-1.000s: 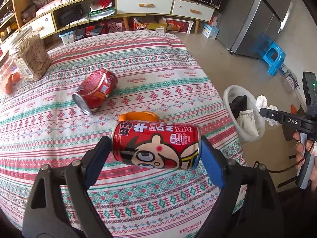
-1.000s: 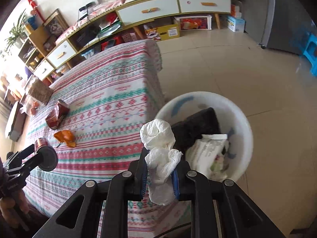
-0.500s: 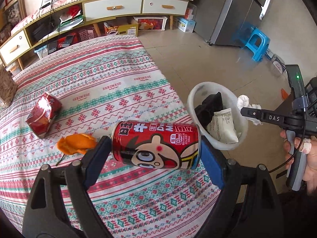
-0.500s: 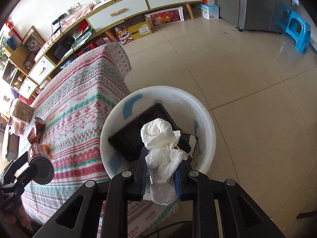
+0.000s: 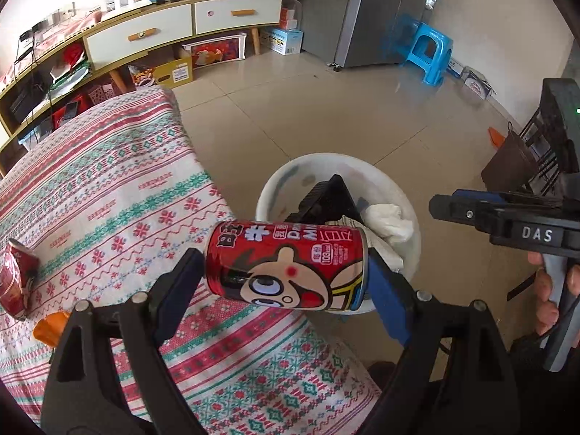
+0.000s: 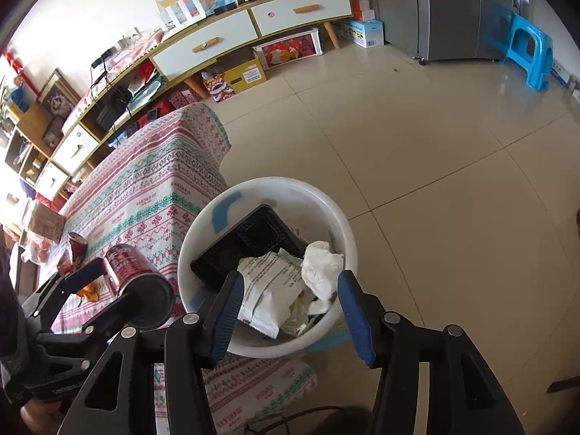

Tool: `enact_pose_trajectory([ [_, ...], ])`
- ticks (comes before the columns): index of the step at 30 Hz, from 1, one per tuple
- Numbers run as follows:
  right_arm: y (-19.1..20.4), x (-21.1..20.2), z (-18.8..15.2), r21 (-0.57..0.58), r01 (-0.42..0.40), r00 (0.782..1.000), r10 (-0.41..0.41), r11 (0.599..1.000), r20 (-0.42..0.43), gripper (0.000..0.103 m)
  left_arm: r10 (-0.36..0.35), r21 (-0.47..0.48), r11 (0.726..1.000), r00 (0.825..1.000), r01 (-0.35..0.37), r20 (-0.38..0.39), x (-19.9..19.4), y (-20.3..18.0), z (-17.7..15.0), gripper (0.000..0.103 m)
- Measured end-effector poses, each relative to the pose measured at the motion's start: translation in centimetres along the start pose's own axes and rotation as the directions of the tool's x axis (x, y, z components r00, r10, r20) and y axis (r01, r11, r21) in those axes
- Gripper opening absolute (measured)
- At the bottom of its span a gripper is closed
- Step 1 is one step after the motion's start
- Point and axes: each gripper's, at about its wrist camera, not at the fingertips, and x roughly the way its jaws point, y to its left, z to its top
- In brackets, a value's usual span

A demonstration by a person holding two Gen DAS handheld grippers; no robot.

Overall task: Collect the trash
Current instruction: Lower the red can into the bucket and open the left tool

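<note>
1. Claws first: my left claw point(image 5: 286, 272) is clamped end to end on a red drink can point(image 5: 286, 264), which lies sideways between the blue pads.
2. That can hangs over the edge of the surface point(image 5: 119, 195), right beside the white bin point(image 5: 275, 181) on the floor.
3. My right claw point(image 6: 286, 301) sits above the bin's near rim with its jaws opening; nothing is between them.
4. White crumpled tissue point(image 6: 320, 268) lies in the bin on top of the other trash, touching a white printed packet point(image 6: 270, 282) and next to a black tray point(image 6: 250, 243).
5. On the patterned cloth I see a crushed red can point(image 5: 16, 282) and an orange scrap point(image 5: 49, 330) just beside it, both well apart from the bin.
6. A blue stool point(image 6: 529, 54) stands far back by the fridge point(image 6: 460, 11).
</note>
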Motion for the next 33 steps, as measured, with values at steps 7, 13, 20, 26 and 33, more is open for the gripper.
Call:
enact_pose_trajectory([
  [7, -2.8, -0.9, -1.3, 0.020, 0.027, 1.000, -0.028, 0.999, 0.003, 0.058, -0.002, 0.075, 0.997, 1.000, 0.001, 0.011, 2.0, -2.6, 0.6, 0.088],
  [13, -4.2, -1.2, -1.5, 0.049, 0.032, 0.999, -0.033, 0.998, 0.004, 0.059, 0.009, 0.098, 0.995, 0.999, -0.012, 0.032, 2.9, -3.3, 1.0, 0.088],
  [20, -3.5, -1.5, -1.4, 0.037, 0.021, 1.000, -0.021, 0.999, 0.017, 0.063, 0.047, 0.151, 0.987, 0.999, -0.048, 0.011, 2.9, -3.8, 0.7, 0.091],
  [26, -3.1, -1.5, -1.3, 0.036, 0.013, 1.000, -0.014, 0.999, 0.024, 0.064, 0.029, 0.135, 0.990, 0.999, -0.032, 0.026, 1.9, -3.3, 0.6, 0.098],
  [33, -3.1, -1.8, -1.4, 0.050, 0.014, 0.999, -0.015, 0.999, 0.037, 0.066, 0.025, 0.097, 0.995, 0.999, -0.027, 0.025, 1.0, -2.2, 0.9, 0.098],
])
